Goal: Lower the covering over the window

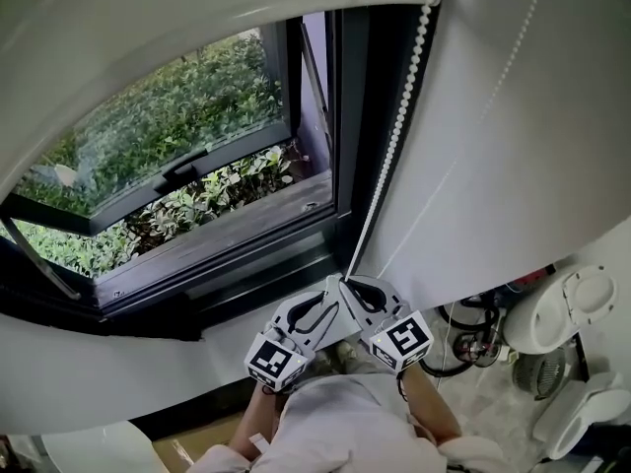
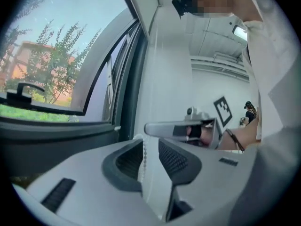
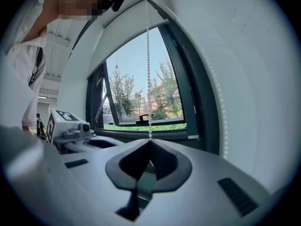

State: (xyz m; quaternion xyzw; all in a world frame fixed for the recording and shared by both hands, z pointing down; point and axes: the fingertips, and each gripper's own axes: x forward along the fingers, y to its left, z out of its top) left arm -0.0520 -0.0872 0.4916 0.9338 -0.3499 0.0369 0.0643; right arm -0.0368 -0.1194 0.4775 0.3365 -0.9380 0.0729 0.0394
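The white roller blind (image 1: 148,28) is rolled high above the dark-framed window (image 1: 335,116). Its white bead chain (image 1: 394,136) hangs from the top right down to both grippers below the sill. In the right gripper view, my right gripper (image 3: 150,141) is shut on the bead chain (image 3: 148,79), which rises taut from its tips. It also shows in the head view as the right gripper (image 1: 350,286). Just beside and below it, my left gripper (image 1: 325,299) stands open. Between the parted pads of the left gripper (image 2: 149,142) runs the bead chain (image 2: 144,157), unpressed.
The window sash (image 1: 177,166) is tilted open, with green bushes outside. A white wall (image 1: 513,146) stands right of the frame. The white sill (image 1: 99,372) runs below. A white fan-like appliance (image 1: 572,313) and cables (image 1: 473,348) sit on the floor at lower right.
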